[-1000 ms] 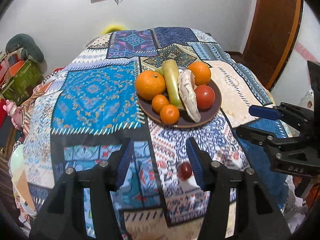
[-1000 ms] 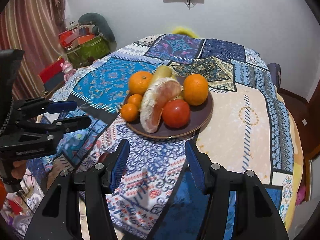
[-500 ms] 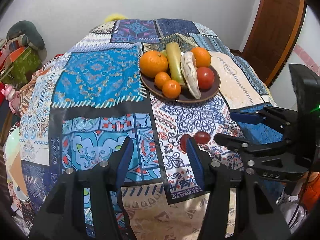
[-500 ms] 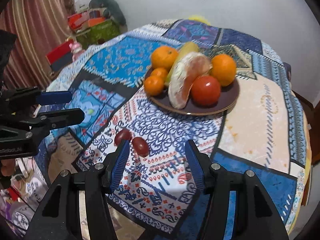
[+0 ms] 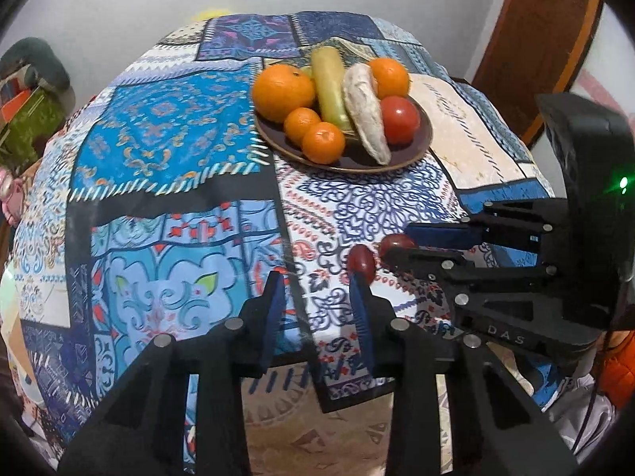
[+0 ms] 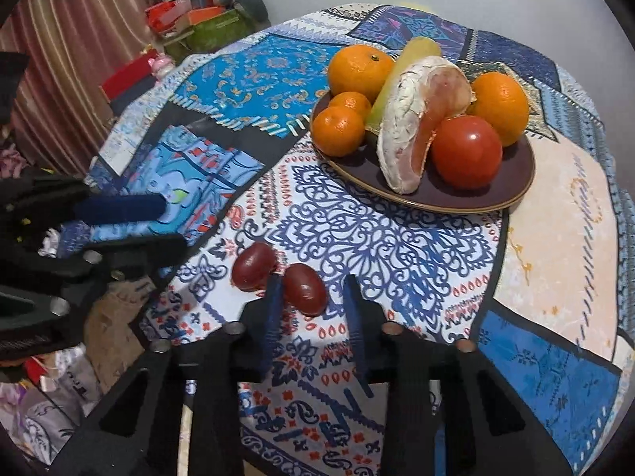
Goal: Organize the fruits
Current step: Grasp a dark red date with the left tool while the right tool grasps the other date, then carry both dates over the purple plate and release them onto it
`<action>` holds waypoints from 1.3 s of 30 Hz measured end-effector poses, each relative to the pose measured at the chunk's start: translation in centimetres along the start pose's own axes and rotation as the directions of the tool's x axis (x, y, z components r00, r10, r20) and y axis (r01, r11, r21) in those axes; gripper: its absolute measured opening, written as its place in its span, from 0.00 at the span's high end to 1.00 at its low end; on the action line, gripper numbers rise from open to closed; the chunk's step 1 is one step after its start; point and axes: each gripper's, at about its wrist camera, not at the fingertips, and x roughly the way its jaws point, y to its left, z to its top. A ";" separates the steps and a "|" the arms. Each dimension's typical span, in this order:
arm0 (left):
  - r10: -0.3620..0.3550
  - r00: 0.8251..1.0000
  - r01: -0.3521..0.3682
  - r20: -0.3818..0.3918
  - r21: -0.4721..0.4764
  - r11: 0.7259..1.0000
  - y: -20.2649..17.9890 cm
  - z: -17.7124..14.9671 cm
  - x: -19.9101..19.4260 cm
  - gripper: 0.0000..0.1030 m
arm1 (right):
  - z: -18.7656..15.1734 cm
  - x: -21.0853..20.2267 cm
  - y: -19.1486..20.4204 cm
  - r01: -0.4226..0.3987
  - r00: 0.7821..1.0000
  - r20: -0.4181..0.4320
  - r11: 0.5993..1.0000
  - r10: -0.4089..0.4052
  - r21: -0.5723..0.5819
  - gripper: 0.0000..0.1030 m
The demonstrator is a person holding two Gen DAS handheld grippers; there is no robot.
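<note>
Patchwork cloth [image 5: 166,119] in blues and whites covers the round table, with a white wall behind, a wooden door [image 5: 535,59] at the upper right of the left wrist view and a striped curtain [image 6: 59,59] at the upper left of the right wrist view. Toward the upper middle sits a brown plate [image 6: 516,182] heaped with oranges, a tomato, a peeled citrus wedge and a long yellow-green fruit. Nearer the cameras, two small dark red fruits lie side by side on the white-and-blue patch, well apart from the plate: the left fruit [image 6: 254,265] and the right fruit [image 6: 304,288]. The right gripper [image 6: 311,283] points down at the cloth; its jaws have just been closing and now stand clenched narrow with the right fruit between their tips. One pad meets that fruit, while a strip of cloth shows beside the other, so a firm grip cannot be told. The left gripper [image 5: 313,281] has also just been closing, yet it stays released with only cloth between its fingers; the left fruit sits just past one fingertip, outside the gap.
</note>
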 end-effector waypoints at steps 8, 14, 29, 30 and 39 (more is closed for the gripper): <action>-0.031 0.999 0.032 -0.034 0.011 0.999 -1.5 1.0 1.7 0.69 | -0.3 -1.4 -1.3 0.001 1.000 0.030 0.999 -0.002 0.042 0.80; -0.007 0.998 0.010 -0.065 0.044 0.999 -2.5 1.1 3.2 0.69 | -0.6 -3.6 -3.4 0.023 0.997 0.071 0.996 -0.029 0.086 0.80; -0.002 1.000 0.003 -0.020 0.043 0.999 -2.7 2.4 2.2 0.82 | -0.9 -5.6 -6.5 0.060 0.990 0.120 0.986 -0.079 0.153 0.80; -0.001 1.000 0.001 -0.013 0.041 0.999 -2.6 2.7 2.0 0.82 | -0.7 -5.7 -6.5 0.064 0.989 0.125 0.986 -0.083 0.152 0.80; 0.020 0.997 -0.023 0.068 0.042 0.999 -1.9 6.4 1.2 0.82 | 1.4 -6.7 -7.9 0.075 0.977 0.184 0.984 -0.104 0.160 0.80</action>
